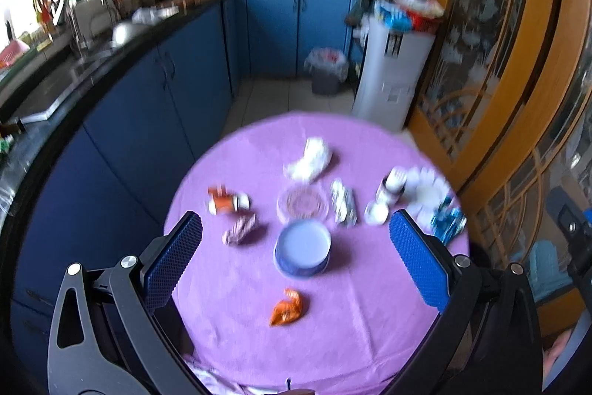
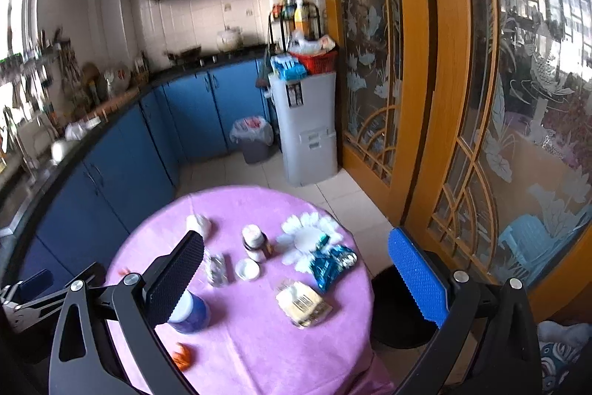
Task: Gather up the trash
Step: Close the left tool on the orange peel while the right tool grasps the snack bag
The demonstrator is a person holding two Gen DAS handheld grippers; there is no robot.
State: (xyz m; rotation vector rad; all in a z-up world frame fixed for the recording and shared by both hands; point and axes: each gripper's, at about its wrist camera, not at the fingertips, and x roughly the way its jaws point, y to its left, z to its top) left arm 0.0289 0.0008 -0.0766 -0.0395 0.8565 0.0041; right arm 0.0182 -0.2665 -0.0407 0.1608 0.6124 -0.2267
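A round table [image 1: 259,339] under a purple cloth carries scattered trash. In the left wrist view an orange wrapper [image 1: 286,308] lies nearest, a blue-white bowl [image 1: 302,247] behind it, then a pink wrapper [image 1: 239,228], an orange-white carton [image 1: 226,201], white tissue [image 1: 309,160], a silver packet [image 1: 343,202] and a blue foil wrapper [image 1: 448,219]. My left gripper [image 1: 296,261] hovers open above the bowl, holding nothing. My right gripper [image 2: 296,276] is open over the table, above a yellowish packet [image 2: 303,300] and the blue foil wrapper [image 2: 331,261].
A grey bin [image 1: 325,71] lined with a plastic bag stands on the tiled floor beyond the table, next to a white cabinet [image 1: 392,76]. Blue kitchen cupboards [image 1: 148,121] run along the left. Wooden glass doors [image 2: 462,99] close off the right. A jar [image 2: 253,241] and a flower-shaped plate [image 2: 307,237] sit on the table.
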